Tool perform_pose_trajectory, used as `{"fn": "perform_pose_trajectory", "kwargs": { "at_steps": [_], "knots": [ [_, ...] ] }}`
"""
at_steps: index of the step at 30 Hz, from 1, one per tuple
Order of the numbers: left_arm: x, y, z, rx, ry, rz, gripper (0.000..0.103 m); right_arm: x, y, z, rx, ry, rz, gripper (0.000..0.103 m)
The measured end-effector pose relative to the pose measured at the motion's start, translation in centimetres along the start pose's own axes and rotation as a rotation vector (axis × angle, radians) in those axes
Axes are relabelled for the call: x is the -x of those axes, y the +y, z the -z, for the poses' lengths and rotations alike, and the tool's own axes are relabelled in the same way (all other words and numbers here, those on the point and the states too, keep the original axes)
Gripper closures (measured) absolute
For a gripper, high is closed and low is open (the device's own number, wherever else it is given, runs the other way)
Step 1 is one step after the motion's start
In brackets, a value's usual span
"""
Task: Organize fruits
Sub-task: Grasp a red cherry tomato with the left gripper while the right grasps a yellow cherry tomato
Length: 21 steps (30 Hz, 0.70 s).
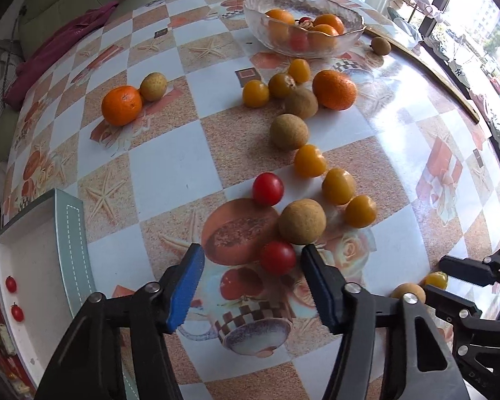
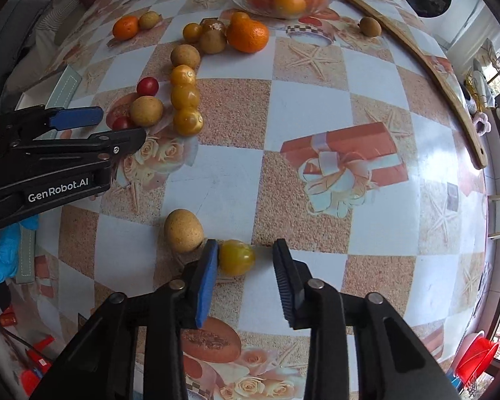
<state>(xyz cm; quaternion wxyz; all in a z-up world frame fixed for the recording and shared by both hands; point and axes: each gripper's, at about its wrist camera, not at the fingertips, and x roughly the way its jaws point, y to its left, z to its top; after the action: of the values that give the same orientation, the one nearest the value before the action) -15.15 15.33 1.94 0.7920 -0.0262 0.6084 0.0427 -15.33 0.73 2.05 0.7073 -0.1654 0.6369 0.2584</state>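
Note:
Fruit lies scattered on the patterned table (image 1: 170,166). My left gripper (image 1: 253,286) is open, with a red cherry tomato (image 1: 278,257) between its fingertips, on the table. A brown longan (image 1: 302,221) and a second red tomato (image 1: 267,188) lie just beyond. My right gripper (image 2: 245,278) is open around a yellow tomato (image 2: 235,256) that touches its left pad; a longan (image 2: 182,230) lies to the left. A glass bowl (image 1: 250,6) at the far side holds oranges. A white tray (image 1: 36,266) at the left holds two red tomatoes (image 1: 13,296).
A line of yellow tomatoes (image 1: 338,185) and longans (image 1: 289,131) leads toward the bowl, with an orange (image 1: 334,89) near it. Another orange (image 1: 121,105) and longan (image 1: 153,86) lie at the left. A wooden strip (image 2: 426,66) runs along the table's right edge.

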Motion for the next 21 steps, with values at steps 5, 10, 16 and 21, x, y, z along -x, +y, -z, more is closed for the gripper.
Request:
{"fn": "perform_pose_trajectory", "kwargs": {
  "at_steps": [5, 10, 16, 21],
  "knots": [
    [0.3, -0.5, -0.3, -0.010, -0.002, 0.034, 0.081, -0.3, 0.4, -0.1, -0.026, 0.014, -0.012, 0.079],
    [0.8, -0.6, -0.5, 0.006, 0.009, 0.089, 0.081, 0.0, -0.9, 0.3, -0.114, 0.022, -0.041, 0.079],
    [2.6, 0.1, 0.4, 0.036, -0.003, 0.114, 0.081, 1.3, -2.8, 0.8, -0.218, 0.016, -0.072, 0.079],
    [4.5, 1.1, 1.5, 0.061, -0.031, 0.118, 0.081, 2.6, -4.0, 1.4, -0.251, 0.006, -0.091, 0.079]
  ]
}}
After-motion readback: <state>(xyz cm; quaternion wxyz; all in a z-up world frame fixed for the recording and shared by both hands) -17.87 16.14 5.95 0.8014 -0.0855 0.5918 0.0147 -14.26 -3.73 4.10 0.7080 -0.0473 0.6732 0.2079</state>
